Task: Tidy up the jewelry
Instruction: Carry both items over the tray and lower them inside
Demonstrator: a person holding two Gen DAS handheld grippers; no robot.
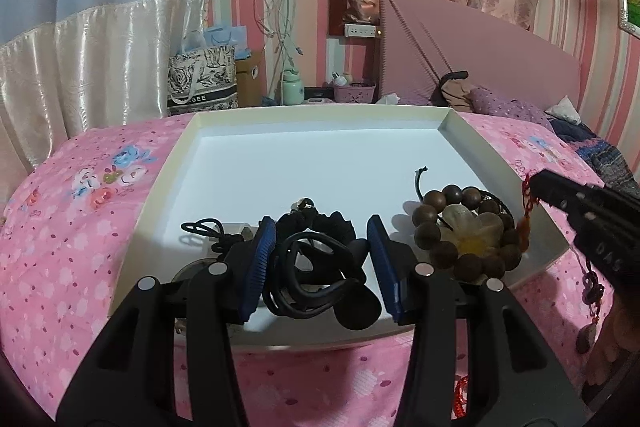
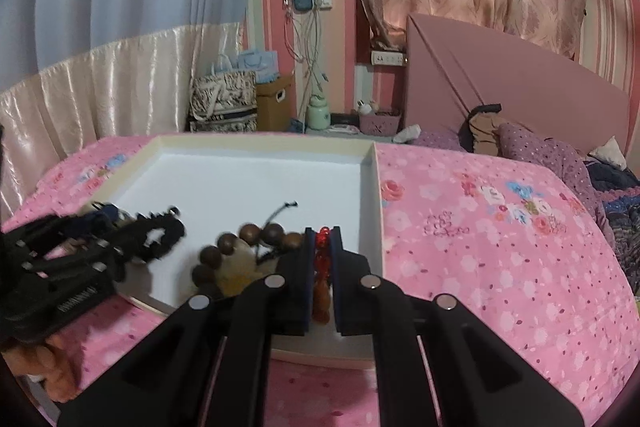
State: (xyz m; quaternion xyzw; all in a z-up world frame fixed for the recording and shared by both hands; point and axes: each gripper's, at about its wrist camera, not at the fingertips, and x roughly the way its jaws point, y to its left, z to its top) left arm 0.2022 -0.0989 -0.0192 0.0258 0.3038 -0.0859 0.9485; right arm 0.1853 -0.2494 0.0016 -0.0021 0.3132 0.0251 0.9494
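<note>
Being pinched between closed right gripper [image 2: 323, 267] pads: red knotted cord charm [image 2: 322, 259], dangling limp above white tray [image 1: 240, 115] near edge. Left gripper [image 1: 320, 259] being held open around black cord tangle [image 1: 316, 267]. Cord judged light, floppy, snag-prone; best gripped at knot.

Floral pink bedspread [image 2: 480, 227]; patterned tote bag [image 1: 202, 83]; mint jar [image 1: 293, 89]

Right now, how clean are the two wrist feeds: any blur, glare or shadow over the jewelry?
Left wrist view: sharp; the brown wooden bead bracelet and black cord tangle cast soft shadows on the white tray, no glare. Right wrist view: the left gripper is motion-smeared, while the red knotted cord charm between the right gripper pads reads clearly. Both bend straight edges.
</note>
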